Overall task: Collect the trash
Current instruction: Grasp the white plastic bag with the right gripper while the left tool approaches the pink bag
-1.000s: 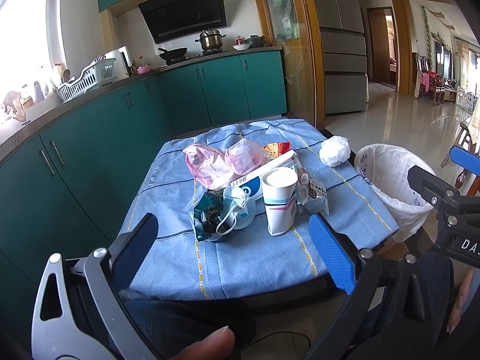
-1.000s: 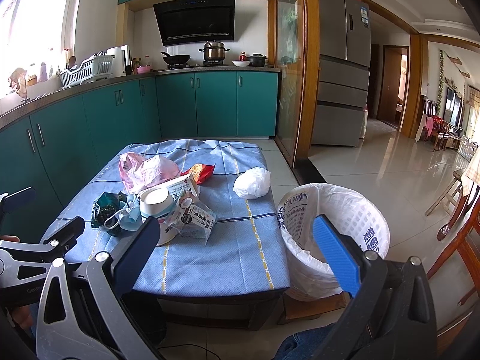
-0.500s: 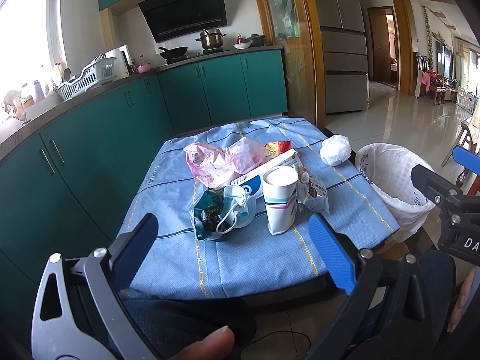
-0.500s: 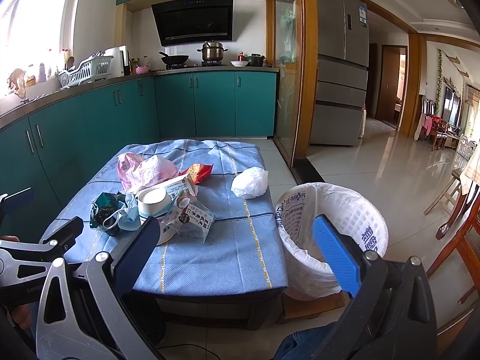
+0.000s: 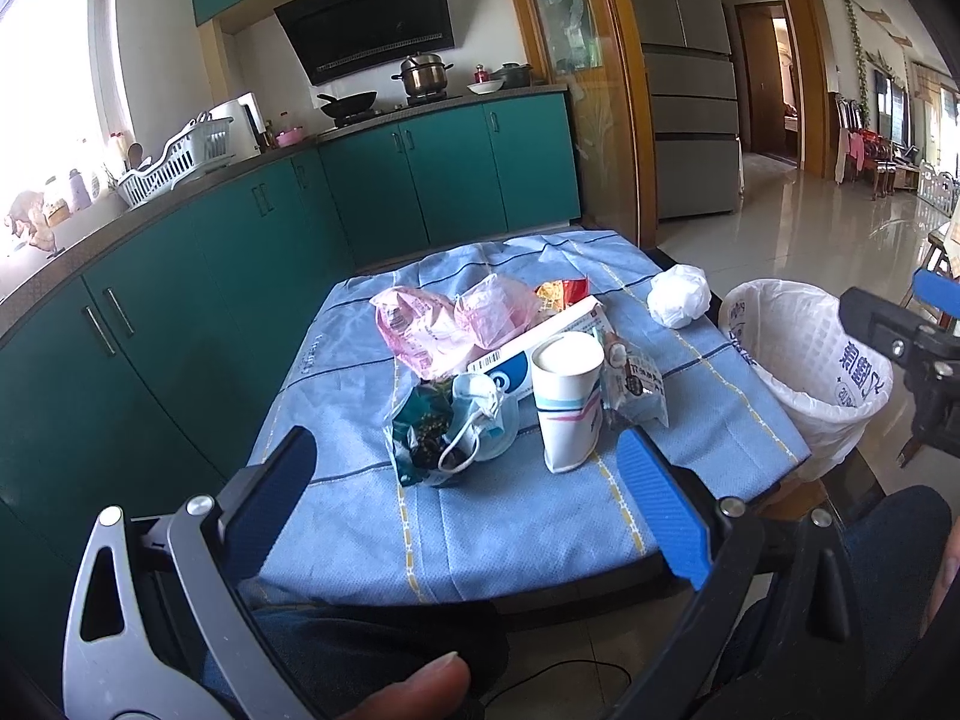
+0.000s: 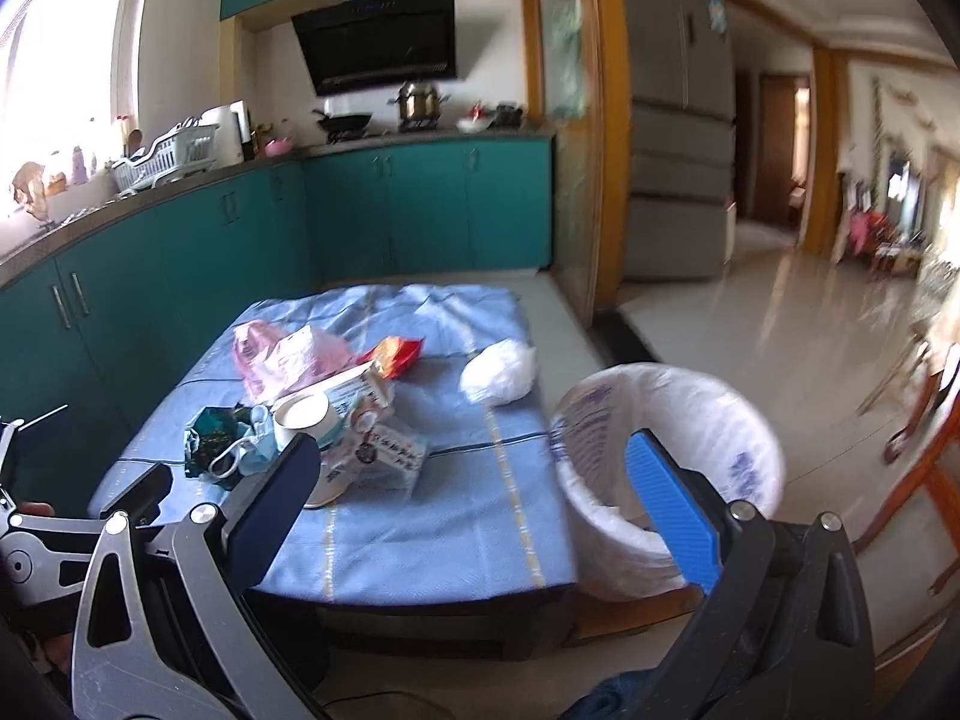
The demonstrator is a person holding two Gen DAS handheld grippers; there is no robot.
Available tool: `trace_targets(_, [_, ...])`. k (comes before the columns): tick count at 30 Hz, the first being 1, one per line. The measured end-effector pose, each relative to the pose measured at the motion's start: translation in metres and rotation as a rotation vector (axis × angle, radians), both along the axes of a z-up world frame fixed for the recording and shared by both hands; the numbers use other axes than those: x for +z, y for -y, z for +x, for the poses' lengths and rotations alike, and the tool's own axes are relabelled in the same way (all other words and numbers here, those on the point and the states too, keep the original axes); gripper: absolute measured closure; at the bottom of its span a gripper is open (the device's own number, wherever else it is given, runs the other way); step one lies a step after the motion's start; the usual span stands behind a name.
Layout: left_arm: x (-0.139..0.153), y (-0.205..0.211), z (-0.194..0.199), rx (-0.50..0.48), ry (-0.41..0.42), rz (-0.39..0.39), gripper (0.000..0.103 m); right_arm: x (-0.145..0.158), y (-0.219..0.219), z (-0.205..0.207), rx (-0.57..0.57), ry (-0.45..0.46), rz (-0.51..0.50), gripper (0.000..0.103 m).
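A low table with a blue cloth [image 5: 528, 516] holds a pile of trash: a white paper cup [image 5: 567, 399], a pink plastic bag [image 5: 432, 324], a white-and-blue box [image 5: 540, 339], a blue face mask on a dark green wrapper [image 5: 444, 429], a clear snack packet [image 5: 639, 384], a red-orange wrapper [image 5: 561, 290] and a crumpled white bag [image 5: 678, 295]. A bin lined with a white bag [image 5: 804, 360] stands at the table's right edge. My left gripper [image 5: 474, 480] is open and empty before the table's near edge. My right gripper [image 6: 474, 483] is open and empty, near the bin [image 6: 666, 456].
Teal kitchen cabinets [image 5: 180, 300] run along the left and back, close to the table's left side. A fridge [image 5: 690, 90] and a doorway are at the back right. Tiled floor [image 5: 810, 240] opens to the right. The person's legs are below the grippers.
The right gripper has moved and swung, so its view is blurred and the table and bin sit lower and closer. The left view is nearly unchanged. Both grippers stay open.
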State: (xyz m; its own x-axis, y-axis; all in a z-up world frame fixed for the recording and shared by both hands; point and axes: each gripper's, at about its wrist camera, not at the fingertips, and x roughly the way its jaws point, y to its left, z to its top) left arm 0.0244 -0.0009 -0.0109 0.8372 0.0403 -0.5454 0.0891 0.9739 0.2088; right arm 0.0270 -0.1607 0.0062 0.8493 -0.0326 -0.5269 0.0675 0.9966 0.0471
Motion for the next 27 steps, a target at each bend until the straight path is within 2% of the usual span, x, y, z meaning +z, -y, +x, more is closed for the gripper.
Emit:
trace_targets(2, [-0.001, 0.001, 0.018, -0.002, -0.01, 0.004, 0.003, -0.001, 0.003, 0.014, -0.039, 0.009, -0.029, 0.003])
trace_targets(4, [0.0, 0.002, 0.038, -0.006, -0.01, 0.013, 0.003, 0.01, 0.005, 0.021, -0.085, 0.103, -0.083, 0.003])
trace_targets(6, [0.004, 0.001, 0.057, 0.0, 0.003, 0.021, 0.003, 0.023, 0.006, 0.027, -0.062, 0.194, -0.09, 0.003])
trace_targets(9, [0.016, -0.001, 0.085, 0.004, 0.04, -0.002, 0.003, 0.032, 0.012, 0.055, -0.011, 0.216, -0.052, 0.003])
trace_targets(10, [0.023, 0.001, 0.094, -0.01, 0.072, -0.016, 0.004, 0.031, 0.015, 0.072, 0.023, 0.207, -0.032, 0.003])
trace_targets(12, [0.031, 0.011, 0.105, -0.022, 0.113, 0.01, 0.004, 0.031, 0.019, 0.101, 0.061, 0.189, -0.014, 0.003])
trace_targets(16, [0.041, 0.033, 0.13, -0.054, 0.173, 0.048, 0.004, 0.023, 0.017, 0.164, 0.049, 0.116, -0.111, 0.003])
trace_targets(18, [0.038, 0.038, 0.144, -0.055, 0.168, 0.048, 0.006, 0.011, 0.023, 0.179, 0.055, 0.101, -0.11, 0.003])
trace_targets(20, [0.028, 0.037, 0.155, -0.049, 0.149, 0.045, 0.013, -0.012, 0.035, 0.187, 0.065, 0.083, -0.078, 0.003])
trace_targets(21, [0.023, 0.036, 0.16, -0.041, 0.137, 0.044, 0.019, -0.024, 0.038, 0.193, 0.072, 0.055, -0.072, 0.003])
trace_targets(23, [0.01, 0.034, 0.171, -0.032, 0.09, 0.036, 0.021, -0.046, 0.04, 0.2, 0.081, -0.011, -0.091, 0.003])
trace_targets(25, [0.001, 0.033, 0.177, -0.038, 0.052, 0.024, 0.021, -0.06, 0.035, 0.205, 0.089, -0.05, -0.123, 0.009])
trace_targets(27, [-0.005, 0.031, 0.184, -0.043, 0.04, 0.022, 0.021, -0.069, 0.027, 0.205, 0.1, -0.068, -0.14, 0.022])
